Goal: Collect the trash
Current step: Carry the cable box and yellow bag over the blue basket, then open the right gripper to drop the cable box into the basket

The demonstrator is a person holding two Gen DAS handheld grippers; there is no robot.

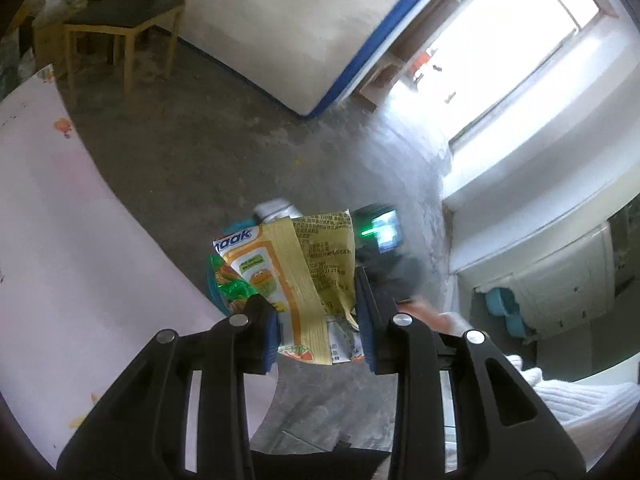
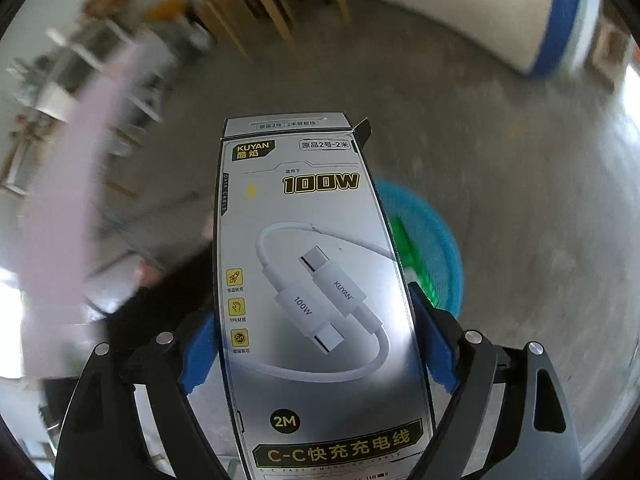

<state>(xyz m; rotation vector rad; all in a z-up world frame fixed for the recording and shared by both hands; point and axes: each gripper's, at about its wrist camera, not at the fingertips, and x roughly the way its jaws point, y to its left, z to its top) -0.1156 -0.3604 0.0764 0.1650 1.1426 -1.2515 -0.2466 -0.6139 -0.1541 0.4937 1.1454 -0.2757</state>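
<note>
Left tongs (image 1: 316,320), low centre of the left view, were clenched on a crumpled yellow wrapper (image 1: 296,264), held up over the concrete floor (image 1: 224,152). Pink table (image 1: 52,216) filled the left edge; chair (image 1: 120,20) sat upper left.

Right tongs (image 2: 316,344) gripped a silver cable box (image 2: 316,280) by its long sides, centre frame. Behind the box, right of centre, a blue basket (image 2: 436,240) stood on the floor, something green inside. Background was blurred.

A lived-in home: a mattress (image 1: 280,28) leans on the wall beside a wooden chair (image 1: 120,28), bare concrete floor (image 1: 224,152), bright window (image 1: 520,48).
</note>
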